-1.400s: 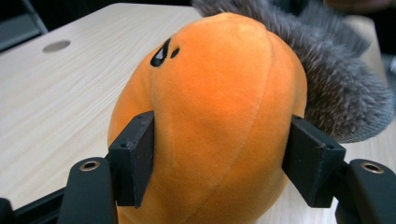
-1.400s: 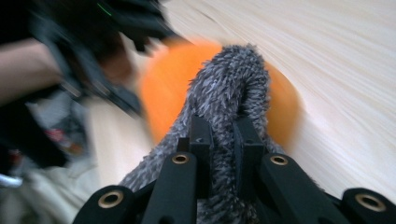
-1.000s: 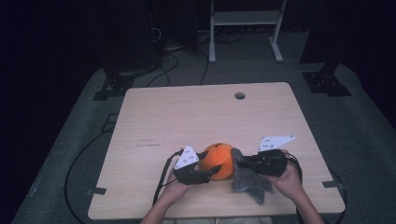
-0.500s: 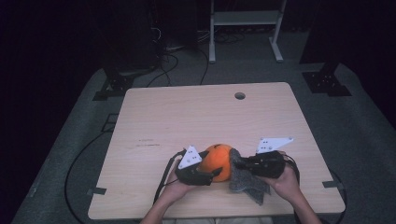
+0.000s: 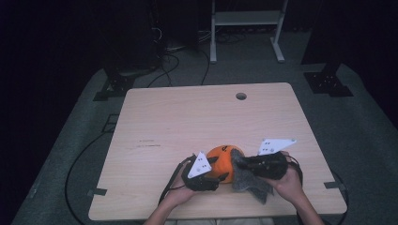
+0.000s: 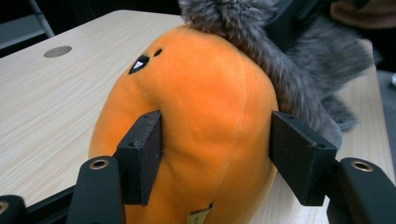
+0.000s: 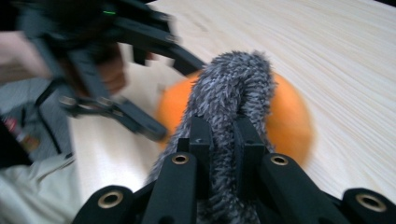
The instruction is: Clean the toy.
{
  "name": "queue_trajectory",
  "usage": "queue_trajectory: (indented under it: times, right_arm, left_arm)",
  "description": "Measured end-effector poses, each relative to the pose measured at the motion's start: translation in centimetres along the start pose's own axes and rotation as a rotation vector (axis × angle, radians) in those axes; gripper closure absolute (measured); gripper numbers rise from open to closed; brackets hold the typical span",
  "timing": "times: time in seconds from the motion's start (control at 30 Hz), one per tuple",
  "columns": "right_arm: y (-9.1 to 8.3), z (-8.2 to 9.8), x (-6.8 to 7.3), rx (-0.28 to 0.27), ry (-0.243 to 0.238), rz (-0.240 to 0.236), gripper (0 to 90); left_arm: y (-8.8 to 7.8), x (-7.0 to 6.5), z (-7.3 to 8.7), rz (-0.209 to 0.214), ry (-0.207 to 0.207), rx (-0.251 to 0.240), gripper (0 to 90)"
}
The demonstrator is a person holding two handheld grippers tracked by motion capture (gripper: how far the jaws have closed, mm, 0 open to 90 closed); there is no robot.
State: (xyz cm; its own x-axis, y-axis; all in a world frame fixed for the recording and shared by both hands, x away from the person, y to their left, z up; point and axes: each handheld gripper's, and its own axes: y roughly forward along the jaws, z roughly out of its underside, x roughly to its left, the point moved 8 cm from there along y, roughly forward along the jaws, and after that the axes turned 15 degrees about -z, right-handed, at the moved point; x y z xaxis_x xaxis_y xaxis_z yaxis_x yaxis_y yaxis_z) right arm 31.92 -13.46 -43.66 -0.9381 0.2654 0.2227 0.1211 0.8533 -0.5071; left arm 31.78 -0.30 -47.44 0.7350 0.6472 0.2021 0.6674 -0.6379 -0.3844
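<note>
An orange plush ball [image 5: 221, 161] is seen on the wooden table [image 5: 187, 122], near the edge closest to the person and well apart from the round hole [image 5: 241, 96] at the far side. A grey furry cloth [image 5: 248, 180] is draped against the ball on its right side and trails down onto the table beside it.

The left gripper [image 5: 217, 178] is held against the ball from the left. In the left gripper view its two black pads [image 6: 142, 156] are set on either side of the ball [image 6: 205, 121], the left pad touching the plush and the right pad lying at the edge of the ball, just beside the grey cloth [image 6: 299, 70]. Its jaws have just been closing around the ball, which sits between them.

The right gripper [image 5: 244, 164] is held to the right of the ball. In the right gripper view its jaws are pressed together on a fold of the grey cloth [image 7: 233, 93], which is pinched between the pads [image 7: 201, 140] and arches over the ball [image 7: 285, 116] behind it. The left gripper [image 7: 154, 126] is seen blurred to the left of the ball in that view.
</note>
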Motion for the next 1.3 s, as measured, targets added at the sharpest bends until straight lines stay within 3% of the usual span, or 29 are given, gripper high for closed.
queue_trajectory:
  times: [0.1, 0.17, 0.2, 0.27, 0.3, 0.37, 0.43, 0.5, 0.63, 0.73, 0.8, 0.9, 0.97, 1.03, 1.07, 1.1, 1.13, 1.2, 1.27, 1.3]
  right_arm:
    - [0.7, -0.3, 0.8, 0.028, -0.046, -0.019, 80.2]
    - [0.7, -0.3, 0.5, 0.023, -0.023, -0.035, 80.3]
    - [0.6, -0.1, 0.3, 0.019, -0.012, -0.044, 80.3]
    - [0.5, 0.1, 0.4, 0.032, -0.011, -0.061, 80.3]
    - [0.6, 0.1, 0.6, 0.040, -0.012, -0.063, 80.3]
    - [0.9, -0.2, 1.1, 0.056, -0.034, -0.059, 80.2]
    - [1.2, -0.7, 1.7, 0.061, -0.066, -0.064, 80.2]
    - [1.4, -0.9, 1.4, 0.066, -0.083, -0.028, 80.1]
    - [-0.2, -0.5, -0.5, 0.031, -0.041, 0.055, 80.4]
    - [-1.4, 0.4, -1.9, 0.022, 0.019, 0.087, 80.4]
    - [-1.4, 0.3, -1.5, 0.012, 0.023, 0.068, 80.4]
    - [-0.7, -0.8, -0.2, 0.006, -0.034, 0.049, 80.4]
    - [-0.4, -1.3, -0.2, -0.018, -0.036, 0.042, 80.4]
    - [0.0, -1.0, -0.9, -0.034, -0.001, 0.021, 80.4]
    - [0.6, -0.5, -1.4, -0.012, 0.018, 0.021, 80.4]
    - [1.1, 0.2, -1.8, 0.023, 0.034, 0.024, 80.4]
    - [1.3, 0.4, -1.8, 0.019, 0.049, 0.016, 80.4]
    - [1.0, -0.3, -1.3, 0.004, 0.020, 0.033, 80.4]
    - [0.7, -1.5, -0.6, -0.054, 0.004, 0.004, 80.3]
    - [0.9, -1.6, -0.5, -0.039, 0.000, 0.006, 80.3]
  left_arm:
    - [-0.2, 0.5, 0.0, -0.020, -0.006, -0.009, 31.2]
    - [0.0, 1.1, -0.2, -0.058, -0.026, -0.003, 19.3]
    - [0.2, 1.3, -0.2, -0.058, -0.036, 0.008, 13.0]
    - [0.6, 1.0, 0.2, -0.036, -0.038, 0.023, 10.6]
    - [0.8, 0.7, 0.4, -0.018, -0.042, 0.024, 12.5]
    - [0.9, 0.1, 0.7, -0.006, -0.011, 0.021, 22.0]
    - [0.8, -0.3, 0.5, -0.024, 0.041, 0.025, 29.0]
    - [0.6, -0.5, 0.3, -0.048, 0.078, 0.023, 33.7]
    - [0.4, 0.1, 0.0, -0.049, 0.028, 0.004, 37.2]
    - [0.5, -0.1, 0.0, -0.052, 0.032, -0.004, 36.7]
    - [0.5, -0.1, -0.2, -0.068, 0.045, -0.010, 37.2]
    - [-0.2, 0.6, -1.1, -0.130, 0.081, -0.050, 39.4]
    - [-0.7, 1.1, -1.5, -0.152, 0.094, -0.061, 39.5]
    - [-0.6, 1.1, -0.8, -0.146, 0.107, -0.016, 38.8]
    - [-0.3, 1.0, -0.1, -0.134, 0.113, 0.012, 38.0]
    - [-0.1, 0.7, 0.3, -0.115, 0.102, 0.018, 37.3]
    - [-0.1, 0.7, 0.4, -0.114, 0.087, 0.020, 36.9]
    - [-0.2, 0.5, 0.3, -0.101, 0.097, 0.025, 36.7]
    - [-0.3, 0.0, 0.3, -0.077, 0.116, 0.025, 35.1]
    - [-0.5, 0.0, 0.2, -0.054, 0.115, 0.021, 33.5]
